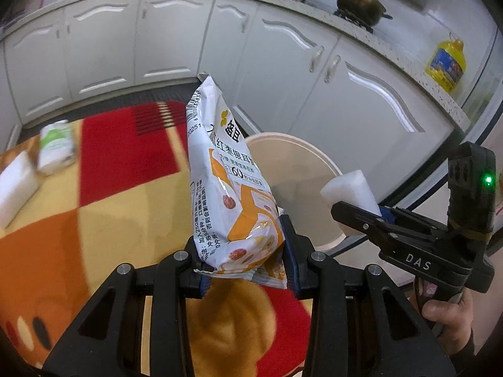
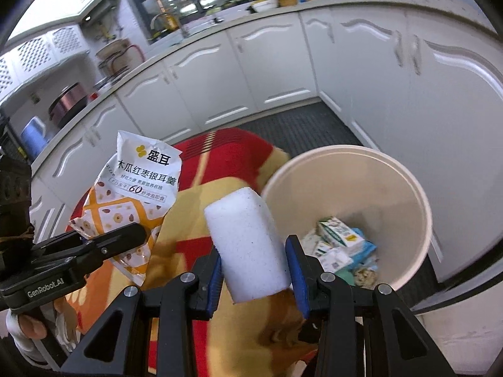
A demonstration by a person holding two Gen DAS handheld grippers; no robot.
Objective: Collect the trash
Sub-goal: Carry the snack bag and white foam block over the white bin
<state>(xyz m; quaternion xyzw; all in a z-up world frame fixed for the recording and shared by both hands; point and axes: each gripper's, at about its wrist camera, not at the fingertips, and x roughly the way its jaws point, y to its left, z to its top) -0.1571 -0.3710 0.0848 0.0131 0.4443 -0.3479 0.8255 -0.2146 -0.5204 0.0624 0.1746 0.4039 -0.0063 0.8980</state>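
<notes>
The left gripper (image 1: 243,270) clamps the bottom of a white and orange snack packet (image 1: 228,188), holding it upright above the red and yellow cloth (image 1: 125,169) on the table. The right gripper (image 2: 256,270) squeezes a white foam block (image 2: 248,245) beside the rim of the beige bin (image 2: 405,188), which stands just off the table's edge and holds cartons and wrappers (image 2: 339,245).
</notes>
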